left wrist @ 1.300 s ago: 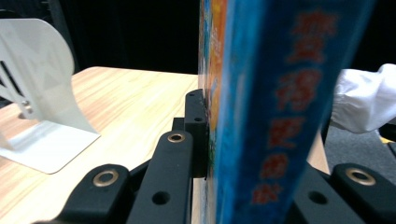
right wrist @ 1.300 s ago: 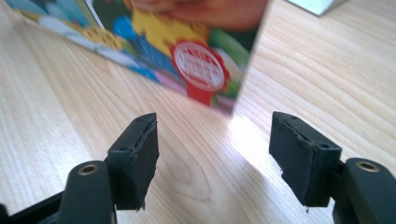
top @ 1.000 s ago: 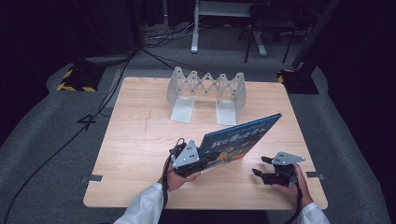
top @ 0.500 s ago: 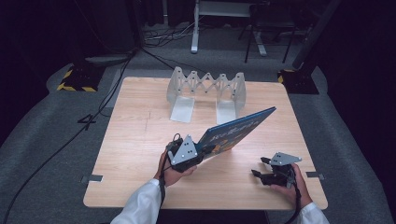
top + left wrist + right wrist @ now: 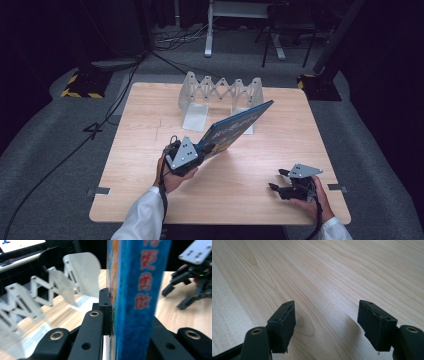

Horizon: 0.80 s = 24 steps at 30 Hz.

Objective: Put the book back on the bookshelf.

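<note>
Here, nearest the person, the right gripper sits low over the front right part of the wooden table, held in the right hand. Its jaws stand apart with nothing between them, and they have just been opening a little further; in the right gripper view they hover over bare wood grain. A white sleeve leads up to the left hand, which holds the left gripper a little farther in, near the middle of the table. This gripper is pinching a blue book by its lower end. In the left gripper view the book's blue spine, printed with red characters, stands upright between the two black jaws, which press on the covers from both sides. From the high view the book is lifted off the table and slants up and away to the right, its far corner hanging in front of the rack. Beyond it, at the far side of the table, stands a pale folding book rack with zigzag links between upright end plates.
</note>
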{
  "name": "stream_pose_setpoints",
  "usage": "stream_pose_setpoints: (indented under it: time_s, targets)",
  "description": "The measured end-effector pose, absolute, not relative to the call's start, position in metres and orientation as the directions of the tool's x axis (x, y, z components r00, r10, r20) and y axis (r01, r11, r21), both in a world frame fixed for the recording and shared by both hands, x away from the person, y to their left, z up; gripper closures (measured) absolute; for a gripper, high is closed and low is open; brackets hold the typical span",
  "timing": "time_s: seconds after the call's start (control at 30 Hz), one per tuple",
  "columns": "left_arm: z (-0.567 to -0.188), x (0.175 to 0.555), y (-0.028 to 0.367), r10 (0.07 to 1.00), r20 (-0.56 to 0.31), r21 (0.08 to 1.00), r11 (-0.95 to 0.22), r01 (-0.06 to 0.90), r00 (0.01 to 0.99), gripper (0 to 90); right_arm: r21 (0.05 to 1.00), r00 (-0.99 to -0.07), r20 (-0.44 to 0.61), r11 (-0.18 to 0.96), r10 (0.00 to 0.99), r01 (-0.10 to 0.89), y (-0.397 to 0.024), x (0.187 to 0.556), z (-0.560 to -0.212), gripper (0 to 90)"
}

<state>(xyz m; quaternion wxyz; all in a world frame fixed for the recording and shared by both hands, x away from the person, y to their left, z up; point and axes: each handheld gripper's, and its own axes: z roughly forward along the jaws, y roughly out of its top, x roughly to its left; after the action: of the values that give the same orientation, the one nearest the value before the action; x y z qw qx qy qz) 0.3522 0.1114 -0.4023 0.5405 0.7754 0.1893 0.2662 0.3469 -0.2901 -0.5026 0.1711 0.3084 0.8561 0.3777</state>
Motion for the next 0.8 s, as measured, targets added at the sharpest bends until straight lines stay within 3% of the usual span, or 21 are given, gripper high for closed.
stream_pose_setpoints:
  time_s: [0.5,0.8]
  targets:
    - [-0.389,0.369,0.136,0.664,0.27,0.914,-0.405,0.032,0.698,83.0,0.751,-0.748,-0.048,0.518,0.661,0.409,-0.291,0.348,-0.503,31.5]
    - [-0.383,0.382,0.152,0.737,0.241,0.934,-0.353,0.055,0.632,82.9,0.751,-0.755,-0.037,0.516,0.655,0.411,-0.292,0.349,-0.503,31.7]
